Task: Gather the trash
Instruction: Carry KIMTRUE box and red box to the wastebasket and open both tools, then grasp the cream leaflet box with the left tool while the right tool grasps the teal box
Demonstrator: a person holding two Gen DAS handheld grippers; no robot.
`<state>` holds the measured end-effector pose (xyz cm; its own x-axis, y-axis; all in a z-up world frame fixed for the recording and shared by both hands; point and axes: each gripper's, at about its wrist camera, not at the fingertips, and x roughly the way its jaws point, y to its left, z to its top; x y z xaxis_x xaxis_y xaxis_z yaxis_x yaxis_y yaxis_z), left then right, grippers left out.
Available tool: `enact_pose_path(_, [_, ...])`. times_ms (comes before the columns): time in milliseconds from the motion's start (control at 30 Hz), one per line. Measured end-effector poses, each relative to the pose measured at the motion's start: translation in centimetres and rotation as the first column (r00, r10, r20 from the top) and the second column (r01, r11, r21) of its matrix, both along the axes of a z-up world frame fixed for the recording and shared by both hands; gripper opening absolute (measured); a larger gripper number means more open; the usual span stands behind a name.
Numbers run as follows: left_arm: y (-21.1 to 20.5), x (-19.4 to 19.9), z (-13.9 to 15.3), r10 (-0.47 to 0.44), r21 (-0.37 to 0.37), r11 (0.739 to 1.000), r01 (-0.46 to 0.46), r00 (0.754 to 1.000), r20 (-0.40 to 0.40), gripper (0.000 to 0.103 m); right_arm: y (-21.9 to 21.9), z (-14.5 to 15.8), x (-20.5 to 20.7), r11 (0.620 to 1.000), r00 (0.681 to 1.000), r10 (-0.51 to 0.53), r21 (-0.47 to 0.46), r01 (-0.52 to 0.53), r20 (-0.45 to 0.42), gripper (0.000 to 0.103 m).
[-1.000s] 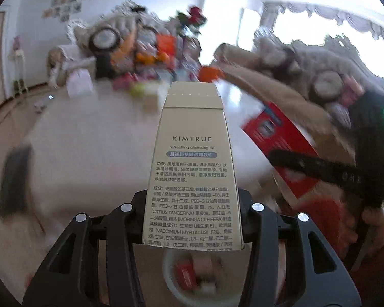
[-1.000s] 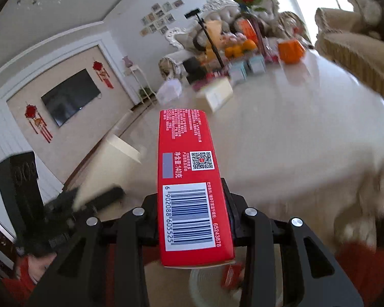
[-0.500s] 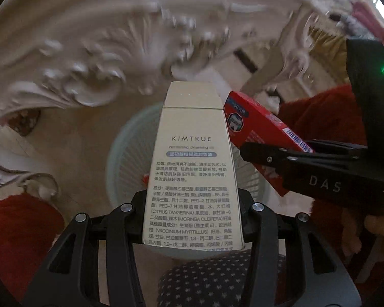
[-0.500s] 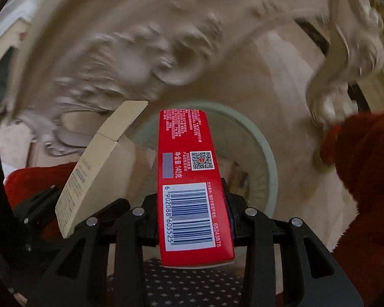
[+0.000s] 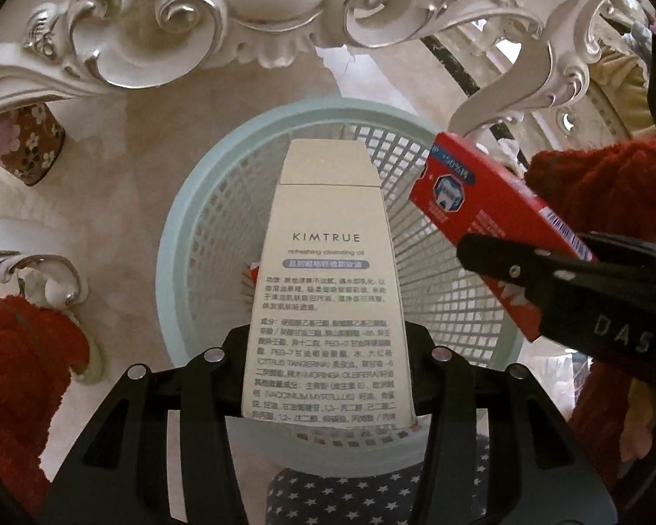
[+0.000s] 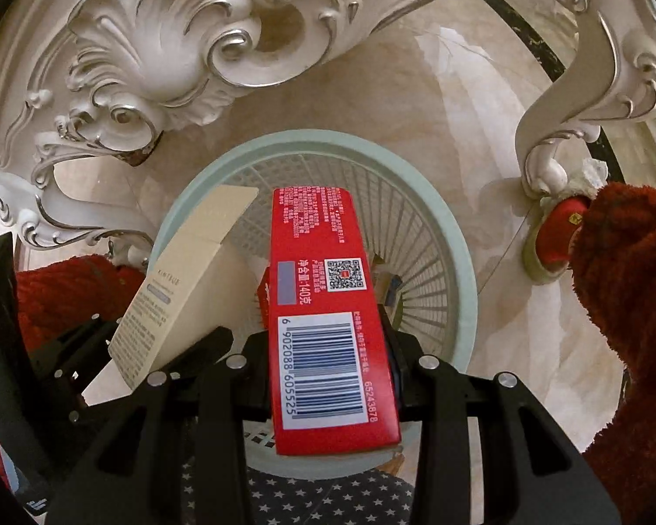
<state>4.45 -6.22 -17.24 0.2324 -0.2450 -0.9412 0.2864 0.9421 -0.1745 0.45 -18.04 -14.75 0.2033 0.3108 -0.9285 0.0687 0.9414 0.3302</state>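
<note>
While both boxes hang over basket rim [image 5: 175,236], mouth unobstructed.

Soft even daylight, sharp focus, silver glints on the carved table apron [image 5: 162,22] above the basket [image 5: 188,227], strong fisheye bending and dark vignetted corners

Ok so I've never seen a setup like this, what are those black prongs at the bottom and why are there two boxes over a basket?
No robot here: a person holds a two-finger gripper in each hand, each with a fisheye camera looking along its fingers. One picture is from the left gripper, shut on a beige carton. The other is from the right gripper, shut on a red box. Both hover above a pale green mesh wastebasket on the marble floor, beside an ornate white table leg. Some trash seems to lie inside already.
</note>
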Motion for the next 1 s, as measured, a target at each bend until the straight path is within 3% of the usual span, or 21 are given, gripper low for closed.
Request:
enact_pose_path(100, [0.1,0.0,0.1,0.008,-0.001,1.000,-0.008,1.000,-0.004,0.063,0.1,0.0,0.5,1.000,1.000,-0.006,0.002,0.006,0.005,0.040])
enact_pose_path(133, [0.2,-0.1,0.1,0.011,0.013,1.000,-0.011,1.000,0.006,0.069,0.1,0.1,0.5,1.000,1.000,-0.007,-0.009,0.007,0.001,0.054])
enact_pose_path(200, [-0.1,0.2,0.2,0.010,0.047,0.999,-0.012,1.000,0.028,0.074,0.0,0.2,0.5,0.999,1.000,-0.016,-0.039,0.016,0.009,0.070])
enact_pose_path(633, [0.1,-0.1,0.2,-0.003,0.113,0.994,-0.002,0.999,0.044,0.076,-1.2,0.0,0.6,0.997,0.997,-0.075,-0.030,0.075,0.002,0.072])
enact_pose_path(833, [1.0,-2.1,3.6,-0.053,0.108,0.993,0.038,0.989,0.139,0.076,-2.4,2.3,-0.5,0.993,0.991,-0.110,0.053,0.106,0.082,0.072])
enact_pose_path(1000, [2.1,-3.7,7.1,-0.060,0.042,0.998,0.051,0.970,0.237,0.076,-2.3,5.4,-1.7,0.994,0.978,-0.092,0.072,0.079,0.187,0.072])
